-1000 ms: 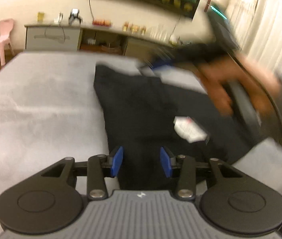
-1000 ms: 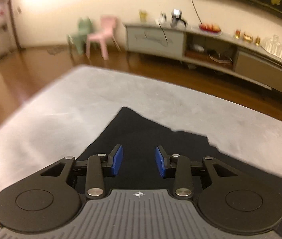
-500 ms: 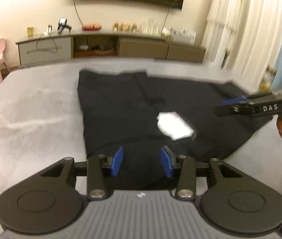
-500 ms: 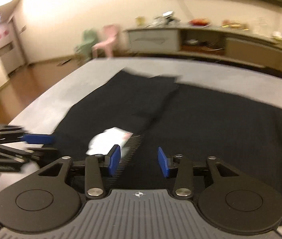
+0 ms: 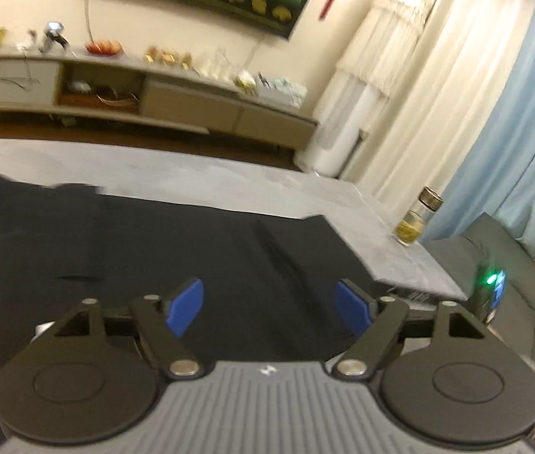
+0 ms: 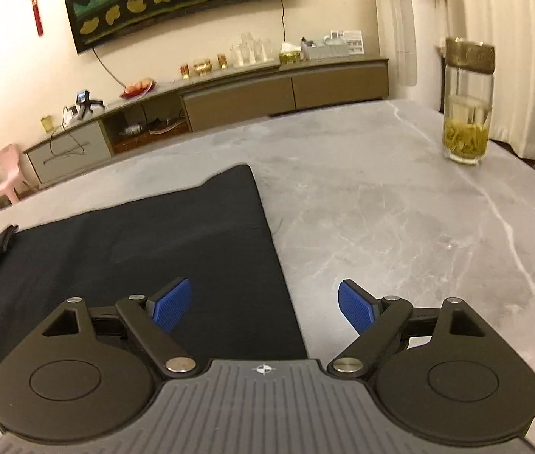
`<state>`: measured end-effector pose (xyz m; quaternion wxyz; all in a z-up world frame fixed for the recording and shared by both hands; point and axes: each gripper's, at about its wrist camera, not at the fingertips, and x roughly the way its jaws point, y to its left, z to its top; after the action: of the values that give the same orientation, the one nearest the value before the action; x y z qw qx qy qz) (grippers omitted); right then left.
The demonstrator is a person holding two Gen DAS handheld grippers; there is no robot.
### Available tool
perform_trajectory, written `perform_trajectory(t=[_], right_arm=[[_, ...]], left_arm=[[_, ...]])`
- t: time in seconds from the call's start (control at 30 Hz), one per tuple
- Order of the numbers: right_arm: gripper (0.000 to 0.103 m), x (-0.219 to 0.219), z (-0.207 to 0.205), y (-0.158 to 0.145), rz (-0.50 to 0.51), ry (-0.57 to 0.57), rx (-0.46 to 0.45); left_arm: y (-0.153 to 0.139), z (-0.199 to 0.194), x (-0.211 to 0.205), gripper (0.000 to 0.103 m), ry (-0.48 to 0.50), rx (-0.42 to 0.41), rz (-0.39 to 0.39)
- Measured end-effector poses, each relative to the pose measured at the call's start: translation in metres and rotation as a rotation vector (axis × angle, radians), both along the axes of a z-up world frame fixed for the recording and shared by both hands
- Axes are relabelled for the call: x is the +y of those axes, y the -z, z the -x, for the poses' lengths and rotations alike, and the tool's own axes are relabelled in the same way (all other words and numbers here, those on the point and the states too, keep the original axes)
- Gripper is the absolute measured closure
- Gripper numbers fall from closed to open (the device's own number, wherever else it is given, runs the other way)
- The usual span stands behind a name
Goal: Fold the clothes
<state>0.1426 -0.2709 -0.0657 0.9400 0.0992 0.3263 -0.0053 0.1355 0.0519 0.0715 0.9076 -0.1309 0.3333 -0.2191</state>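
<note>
Your left gripper (image 5: 270, 308) is opening its jaws, and nothing is between them. The black cloth (image 5: 123, 265) lies flat on the gray table (image 5: 229, 185), right under and ahead of it. Your right gripper (image 6: 264, 304) is opening too, with nothing held. The cloth's side edge runs between its blue pads (image 6: 171, 304). A glass jar (image 6: 467, 102) stands far ahead, to the right.

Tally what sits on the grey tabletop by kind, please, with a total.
Black garment, spread flat on the grey marbled tabletop: 1
Glass jar with metal lid and yellow-green leaves: 1
Total: 2
</note>
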Motion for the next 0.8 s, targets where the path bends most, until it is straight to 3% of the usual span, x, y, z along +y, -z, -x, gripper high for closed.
perform_trajectory(t=[0.1,0.17,0.2,0.3,0.4,0.5,0.53,0.57,0.6,0.7,0.77,0.8], right_arm=[[0.025,-0.011,0.0,0.007,-0.014,0.005,0.037],[0.05,0.002,0.002,0.002,0.038,-0.029,0.03],[0.074,0.007,0.004,0.001,0.068,-0.049,0.026],[0.095,0.014,0.02,-0.013,0.171,-0.11,-0.016],[0.097,0.023,0.036,-0.025,0.25,-0.161,-0.101],[0.097,0.027,0.043,-0.03,0.257,-0.21,-0.16],[0.097,0.026,0.044,-0.031,0.244,-0.22,-0.17],[0.097,0.025,0.045,-0.032,0.23,-0.23,-0.18],[0.097,0.025,0.046,-0.033,0.217,-0.24,-0.19],[0.096,0.016,0.051,-0.04,0.124,-0.263,-0.24],[0.09,0.01,0.056,-0.047,0.048,-0.28,-0.28],[0.068,0.007,0.058,-0.05,0.006,-0.289,-0.299]], left_arm=[[-0.01,-0.042,-0.064,0.014,0.045,0.025,-0.032],[-0.01,-0.074,-0.11,0.013,0.09,0.056,-0.05],[-0.007,-0.089,-0.131,0.013,0.103,0.084,-0.059],[0.009,-0.135,-0.195,0.013,0.144,0.158,-0.115],[0.033,-0.168,-0.254,0.013,0.201,0.215,-0.233],[0.06,-0.181,-0.294,0.015,0.253,0.236,-0.386],[0.07,-0.184,-0.303,0.028,0.263,0.242,-0.443],[0.079,-0.184,-0.308,0.069,0.255,0.242,-0.505],[0.085,-0.185,-0.307,0.086,0.23,0.247,-0.558],[0.072,-0.174,-0.281,0.093,0.182,0.205,-0.481],[0.049,-0.161,-0.246,0.094,0.141,0.177,-0.382],[0.035,-0.153,-0.221,0.094,0.104,0.162,-0.325]])
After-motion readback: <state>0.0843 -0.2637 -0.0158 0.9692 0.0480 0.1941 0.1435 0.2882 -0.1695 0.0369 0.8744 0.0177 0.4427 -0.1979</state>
